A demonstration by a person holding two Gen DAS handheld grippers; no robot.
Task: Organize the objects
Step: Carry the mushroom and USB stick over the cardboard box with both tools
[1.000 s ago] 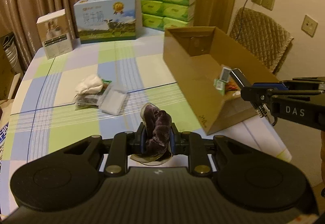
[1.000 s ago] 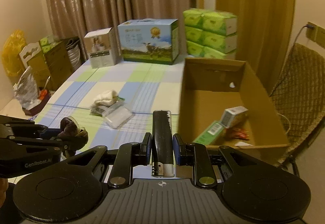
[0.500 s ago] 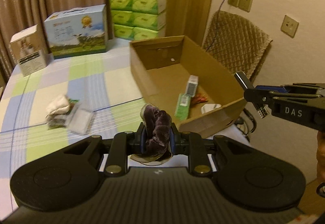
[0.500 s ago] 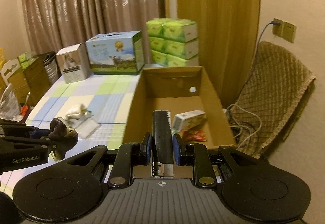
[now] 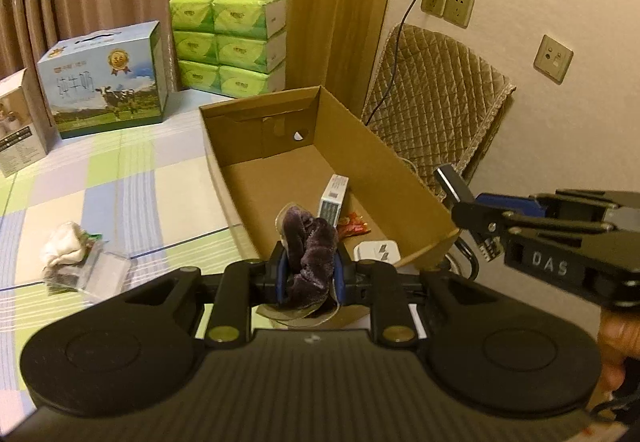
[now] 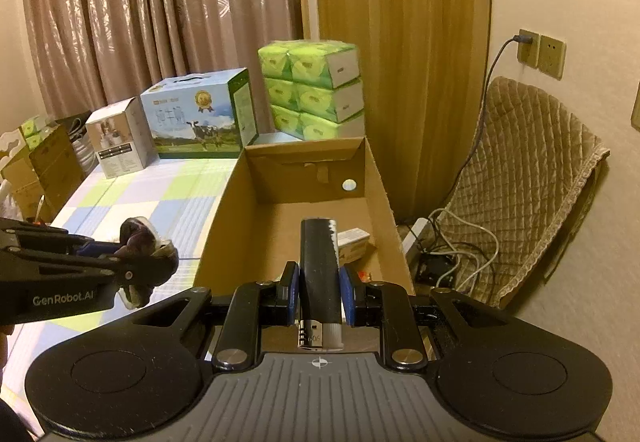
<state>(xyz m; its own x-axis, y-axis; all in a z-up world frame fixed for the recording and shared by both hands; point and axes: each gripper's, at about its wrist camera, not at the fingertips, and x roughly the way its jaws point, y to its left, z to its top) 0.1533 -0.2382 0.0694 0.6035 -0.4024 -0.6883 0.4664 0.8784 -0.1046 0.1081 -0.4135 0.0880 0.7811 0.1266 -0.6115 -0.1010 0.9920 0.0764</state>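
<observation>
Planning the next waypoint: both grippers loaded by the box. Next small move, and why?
Probably ease the right gripper a little forward and down, then open. It is shut on the lighter, already pointing into the cardboard box, with bare floor ahead. The left gripper, shut on the scrunchie, sits at the box's near corner and can follow.

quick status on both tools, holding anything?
Left tool: shut on the purple scrunchie.
Right tool: shut on the black lighter.
</observation>
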